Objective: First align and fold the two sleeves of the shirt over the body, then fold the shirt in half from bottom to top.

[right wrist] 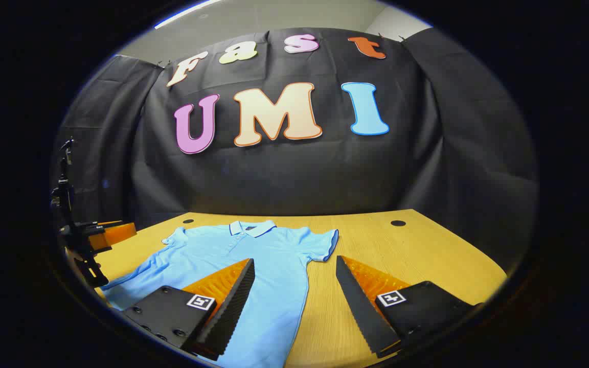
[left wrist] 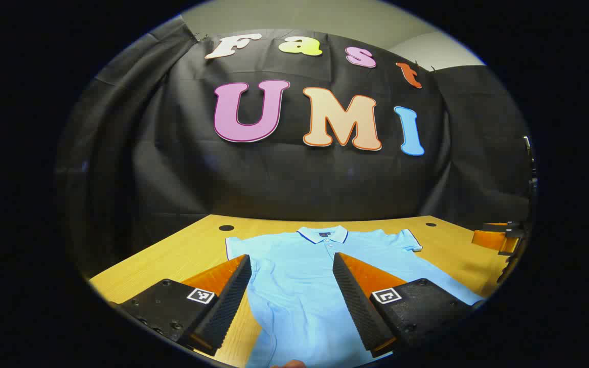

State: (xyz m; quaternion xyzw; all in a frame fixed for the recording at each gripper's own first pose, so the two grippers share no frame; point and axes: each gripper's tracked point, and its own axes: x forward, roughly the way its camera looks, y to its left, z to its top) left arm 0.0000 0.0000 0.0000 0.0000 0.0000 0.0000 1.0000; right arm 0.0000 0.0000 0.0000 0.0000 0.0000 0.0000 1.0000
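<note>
A light blue polo shirt (left wrist: 304, 281) lies flat on the wooden table (left wrist: 187, 250), collar away from me and both short sleeves spread out. My left gripper (left wrist: 292, 263) hovers open above the shirt's body, nothing between its fingers. In the right gripper view the same shirt (right wrist: 253, 255) lies left of centre, its near sleeve (right wrist: 322, 245) pointing right. My right gripper (right wrist: 294, 266) is open over the shirt's right side edge and the bare table, holding nothing. The other gripper (right wrist: 87, 237) shows at the far left of that view.
The table (right wrist: 402, 255) has round cable holes (left wrist: 226, 228) (right wrist: 398, 223) near its back corners. Black cloth closes the booth behind and at the sides. The other gripper (left wrist: 499, 237) shows at the right edge of the left gripper view.
</note>
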